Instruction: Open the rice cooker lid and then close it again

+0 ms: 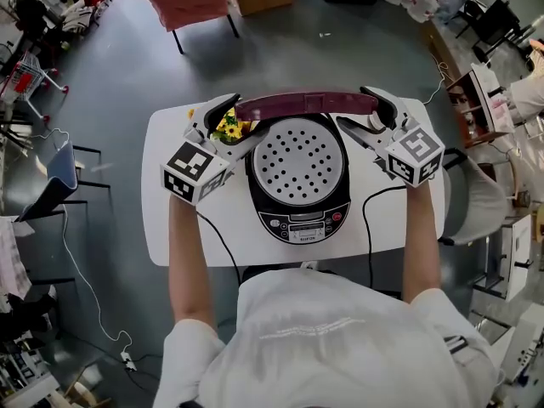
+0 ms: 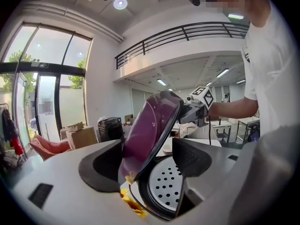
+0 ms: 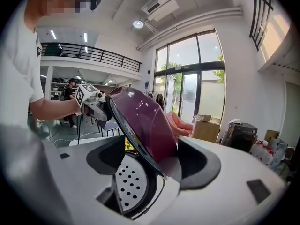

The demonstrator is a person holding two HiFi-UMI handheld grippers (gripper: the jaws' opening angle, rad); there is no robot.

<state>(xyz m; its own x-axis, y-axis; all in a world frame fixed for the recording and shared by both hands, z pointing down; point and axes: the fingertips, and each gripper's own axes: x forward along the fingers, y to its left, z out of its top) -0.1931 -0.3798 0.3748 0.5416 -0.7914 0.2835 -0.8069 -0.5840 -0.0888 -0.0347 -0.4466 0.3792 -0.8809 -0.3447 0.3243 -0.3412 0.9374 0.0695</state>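
The round black-and-silver rice cooker (image 1: 299, 201) sits mid white desk (image 1: 170, 232), its glossy purple lid (image 1: 306, 104) raised upright at the far side (perforated inner plate exposed). Left gripper (image 1: 241, 119) and right gripper (image 1: 354, 109) flank the lid, fingers spread wide around its ends, not clamped

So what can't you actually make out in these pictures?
Inside the cooker: the holed plate covers it in every view.
Button labels on the front panel: too small in the head view.
The yellow flowers: partly behind the left tool in the head view, and mostly under the lid in the left gripper view.
The hinge: hidden behind the raised lid in the head view.
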